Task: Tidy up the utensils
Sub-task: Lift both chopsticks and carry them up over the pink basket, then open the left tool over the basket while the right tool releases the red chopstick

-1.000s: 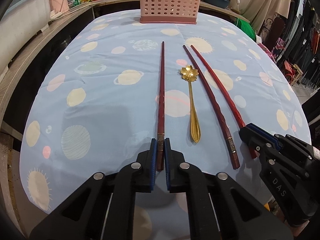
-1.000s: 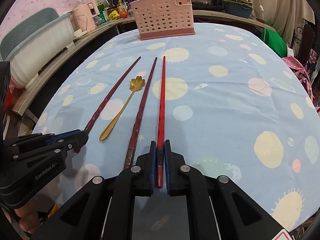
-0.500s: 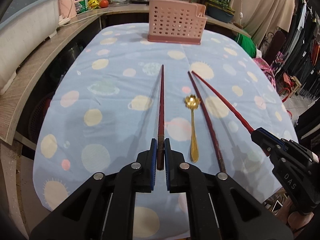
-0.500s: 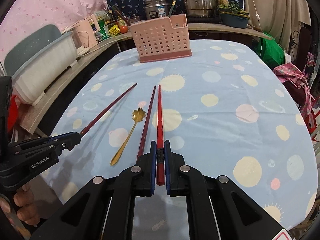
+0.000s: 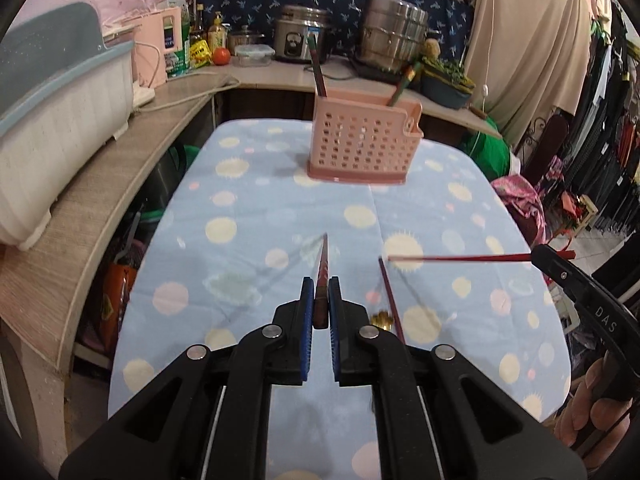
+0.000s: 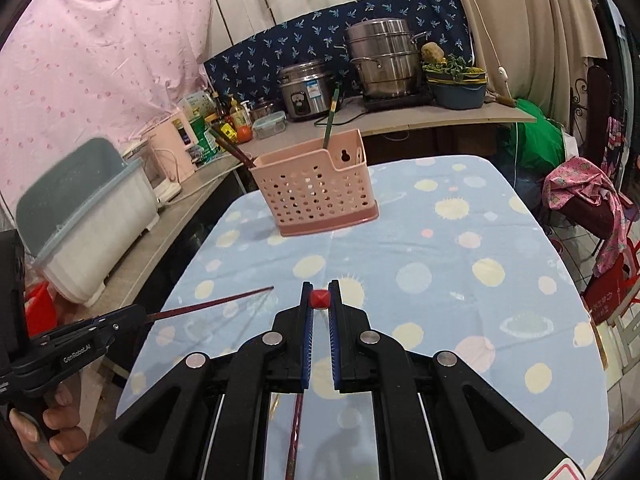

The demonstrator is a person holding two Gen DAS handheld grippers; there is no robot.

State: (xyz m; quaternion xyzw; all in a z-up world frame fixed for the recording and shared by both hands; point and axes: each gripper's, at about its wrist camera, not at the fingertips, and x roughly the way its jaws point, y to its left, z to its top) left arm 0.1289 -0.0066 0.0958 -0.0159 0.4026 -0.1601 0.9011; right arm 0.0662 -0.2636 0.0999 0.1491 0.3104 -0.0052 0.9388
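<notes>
My left gripper (image 5: pixel 319 298) is shut on a dark red chopstick (image 5: pixel 322 266), held above the table and pointing at the pink perforated utensil basket (image 5: pixel 362 146). My right gripper (image 6: pixel 320 300) is shut on a bright red chopstick (image 6: pixel 320 299), seen end-on; it also shows in the left wrist view (image 5: pixel 460 258), held level in the air. A third dark red chopstick (image 5: pixel 390 300) and a gold flower spoon (image 5: pixel 382 319) lie on the tablecloth. The basket (image 6: pixel 316 192) holds a few sticks.
The table has a blue cloth with planet prints (image 5: pixel 280 216). A wooden counter (image 5: pixel 100 184) with a white and grey bin (image 5: pixel 60 120) runs along the left. Pots and a rice cooker (image 6: pixel 304 92) stand behind the basket. Clothes hang at the right.
Both grippers have lifted their chopsticks off the table and risen, tilting up toward the basket. The third chopstick and the spoon stay on the cloth.
</notes>
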